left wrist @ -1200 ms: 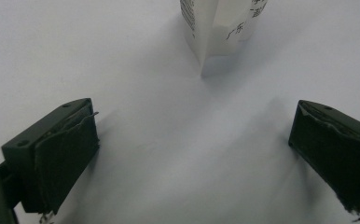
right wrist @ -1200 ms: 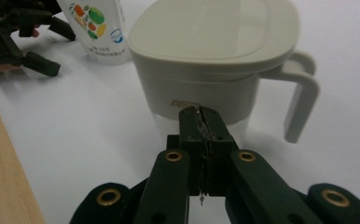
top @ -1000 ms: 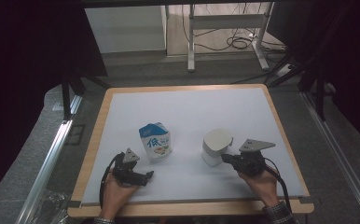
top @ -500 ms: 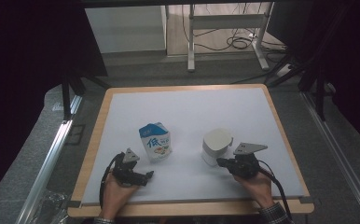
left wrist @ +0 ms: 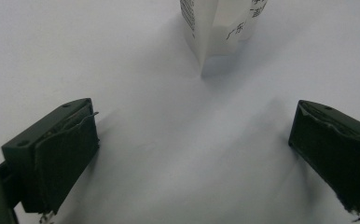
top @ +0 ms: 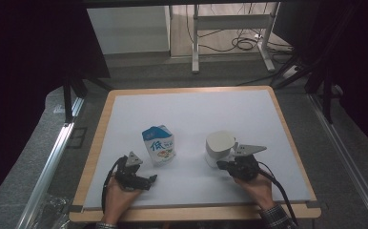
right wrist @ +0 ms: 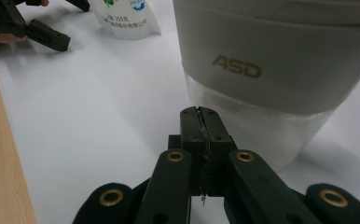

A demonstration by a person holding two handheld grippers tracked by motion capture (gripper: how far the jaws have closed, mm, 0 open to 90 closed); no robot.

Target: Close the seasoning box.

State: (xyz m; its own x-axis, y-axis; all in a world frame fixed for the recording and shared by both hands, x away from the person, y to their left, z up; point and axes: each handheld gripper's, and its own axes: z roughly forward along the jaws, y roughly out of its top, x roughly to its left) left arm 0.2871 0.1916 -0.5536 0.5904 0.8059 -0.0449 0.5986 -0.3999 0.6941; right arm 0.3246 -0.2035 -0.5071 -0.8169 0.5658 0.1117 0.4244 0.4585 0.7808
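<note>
On the white table [top: 191, 114] with its wooden edge, a person has a gripper in each hand, both resting low near the front. The right gripper [top: 222, 165] has its jaws pressed flat together with nothing between them, and in its own view [right wrist: 200, 119] the closed tips sit just short of a white container [right wrist: 271, 60] — a cup-like thing with a white upper band marked "ASD" and a clear lower part. From above, that container [top: 219, 148] stands upright a little right of the table's middle, with the gripper's tips right at its base; whether they actually touch it I cannot tell. The left gripper [top: 149, 180] lies over toward the front left, and its own view [left wrist: 192, 158] shows the jaws spread wide apart on bare white surface, holding nothing. Just beyond it stands a small blue-and-white milk carton [top: 158, 144], upright, its gabled top pointing up — the bottom corner of that carton [left wrist: 215, 28] shows ahead of the open jaws, well clear of both of them. Carton and container stand near each other but apart, side by side.
</note>
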